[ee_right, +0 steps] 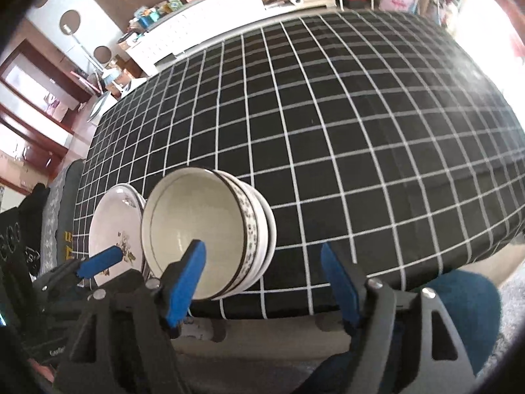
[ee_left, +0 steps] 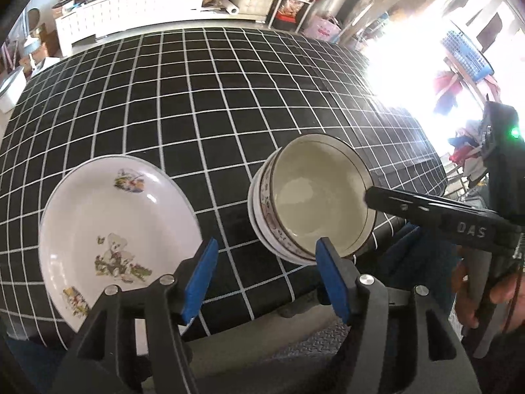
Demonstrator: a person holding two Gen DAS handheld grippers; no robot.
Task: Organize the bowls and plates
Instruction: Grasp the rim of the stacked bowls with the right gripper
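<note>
A stack of white bowls (ee_left: pixel 315 203) with patterned brown-rimmed sides stands near the table's front edge; it also shows in the right wrist view (ee_right: pixel 203 229). To its left lie white plates (ee_left: pixel 111 229) with printed pictures, also seen in the right wrist view (ee_right: pixel 115 226). My left gripper (ee_left: pixel 267 279) is open and empty, in front of the gap between plates and bowls. My right gripper (ee_right: pixel 265 282) is open and empty, just right of the bowls; its finger (ee_left: pixel 426 213) reaches the bowls' right rim in the left wrist view.
The table wears a black cloth with a white grid (ee_left: pixel 213 105). A white cabinet (ee_left: pixel 137 10) with clutter stands behind the table. Bright window light floods the right side. A teal chair seat (ee_right: pixel 466 298) sits below the front edge.
</note>
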